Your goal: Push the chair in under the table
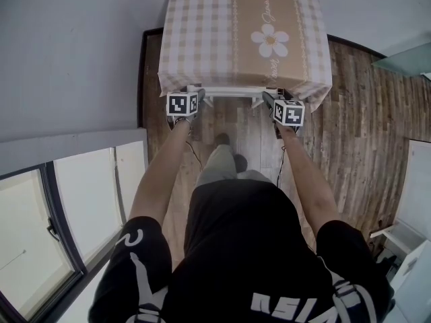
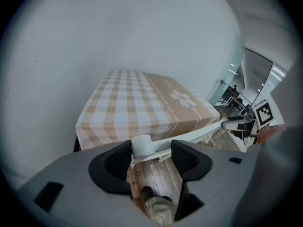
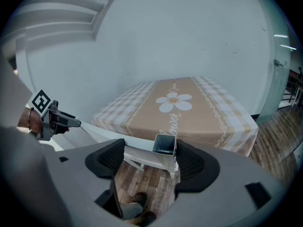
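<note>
The chair (image 1: 229,91) looks like a stiff white frame, probably light enough to slide easily on the wood floor (image 1: 357,133). The best holds are the two top corners of its back. It stands mostly tucked beneath the counter (image 1: 195,39). The left gripper (image 1: 200,97) and right gripper (image 1: 269,100) each straddle a corner, jaws apart, one pad against it.

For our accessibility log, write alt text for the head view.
Seen from above, a person holds the left gripper and right gripper at the top corners of a white chair, its back at the edge of a table under a checked daisy-print tablecloth; wood floor below.
</note>
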A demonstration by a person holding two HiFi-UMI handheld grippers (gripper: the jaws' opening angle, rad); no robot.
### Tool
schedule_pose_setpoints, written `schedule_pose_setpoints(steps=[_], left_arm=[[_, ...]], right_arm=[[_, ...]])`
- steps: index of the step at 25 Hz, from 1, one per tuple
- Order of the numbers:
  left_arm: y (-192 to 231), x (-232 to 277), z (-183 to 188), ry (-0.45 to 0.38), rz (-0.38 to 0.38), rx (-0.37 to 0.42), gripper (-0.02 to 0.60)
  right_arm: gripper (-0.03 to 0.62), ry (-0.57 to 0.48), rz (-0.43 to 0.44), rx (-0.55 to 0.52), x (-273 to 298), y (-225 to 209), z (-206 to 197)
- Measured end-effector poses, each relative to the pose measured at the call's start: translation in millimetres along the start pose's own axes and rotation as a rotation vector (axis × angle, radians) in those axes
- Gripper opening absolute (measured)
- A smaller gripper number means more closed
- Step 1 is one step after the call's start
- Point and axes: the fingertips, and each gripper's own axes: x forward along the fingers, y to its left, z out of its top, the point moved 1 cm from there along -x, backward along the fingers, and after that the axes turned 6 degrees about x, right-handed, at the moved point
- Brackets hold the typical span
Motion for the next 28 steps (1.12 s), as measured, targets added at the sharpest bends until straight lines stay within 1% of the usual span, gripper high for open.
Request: schedule_pose_setpoints(steps=[10, 20, 24, 28], left_arm=[[13.6, 14.2, 21.2, -0.005, -0.008, 0.012, 0.273], [23.6, 30.5, 44.3, -0.015, -0.017, 0.018, 0.273], [28.2, 35.8, 54.6, -0.021, -0.021, 0.024, 0.273], [31.6, 35.5, 54.1, -0.020, -0.037, 0.019, 0.276]], right_arm=[[0.359, -0.009, 0.009, 0.007, 17.6, -1.9, 16.3], [0.359, -0.012, -0.010, 0.021, 34.8, -9.2, 37.7], [0.359, -0.004, -0.013, 0.027, 41.3, -10.9, 46.4], [0.359, 0.020, -0.011, 0.030, 43.7, -8.9, 46.5]])
